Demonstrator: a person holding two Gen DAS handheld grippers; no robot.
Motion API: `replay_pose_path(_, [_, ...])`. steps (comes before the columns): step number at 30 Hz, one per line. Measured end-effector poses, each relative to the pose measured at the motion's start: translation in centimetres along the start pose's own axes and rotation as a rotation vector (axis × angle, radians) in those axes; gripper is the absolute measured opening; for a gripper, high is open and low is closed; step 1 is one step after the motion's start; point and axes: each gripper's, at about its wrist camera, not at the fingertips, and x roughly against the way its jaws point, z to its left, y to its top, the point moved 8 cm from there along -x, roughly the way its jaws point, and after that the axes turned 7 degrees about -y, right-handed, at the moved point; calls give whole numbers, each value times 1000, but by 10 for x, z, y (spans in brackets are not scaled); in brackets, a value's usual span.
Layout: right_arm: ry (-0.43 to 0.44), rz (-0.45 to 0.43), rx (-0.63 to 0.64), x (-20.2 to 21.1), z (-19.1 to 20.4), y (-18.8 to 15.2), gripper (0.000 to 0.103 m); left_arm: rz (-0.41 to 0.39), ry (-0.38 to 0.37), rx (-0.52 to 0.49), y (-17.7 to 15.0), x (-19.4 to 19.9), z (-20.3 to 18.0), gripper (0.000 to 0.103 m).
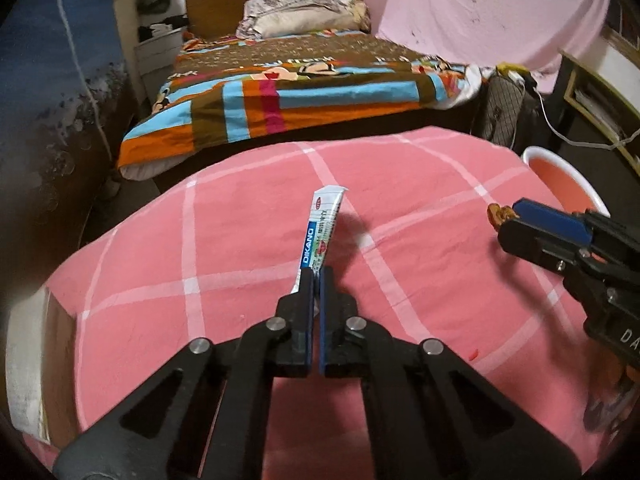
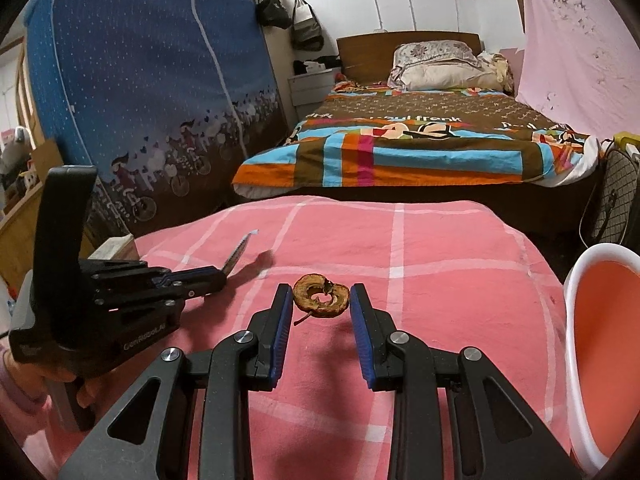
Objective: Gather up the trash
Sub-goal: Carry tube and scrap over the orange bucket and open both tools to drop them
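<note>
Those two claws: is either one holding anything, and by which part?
The left claw pinches the wrapper by its near end. The right claw grips the brown core by its sides.

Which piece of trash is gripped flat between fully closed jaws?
The white-and-blue wrapper, in the left hand-held gripper; the brown apple core sits between wider-set jaws.

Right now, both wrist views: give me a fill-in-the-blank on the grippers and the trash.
1. The left gripper is shut on the ____.
2. The dried fruit ring sits between the jaws of the ____ gripper.
3. The tablecloth is ____ with white checks.
4. The bin has a ____ rim.

Missing: wrapper; right; pink; white
</note>
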Motion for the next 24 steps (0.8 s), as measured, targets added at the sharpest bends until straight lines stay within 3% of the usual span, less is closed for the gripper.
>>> replay_pose_path(7, [-11, -59, 1, 11, -2, 3, 27, -152, -45, 73, 7, 29, 0, 0])
replay_pose_path(12, [-20, -159, -25, 31, -8, 10, 27, -320, -108, 101, 13, 62, -17, 0])
replay_pose_path(17, [-70, -318, -38, 66, -17, 21, 27, -453, -112, 70, 22, 88, -44, 0])
replay_pose_path(24, [-258, -573, -46, 131, -55, 37, 27, -620, -128, -21, 42, 120, -97, 0])
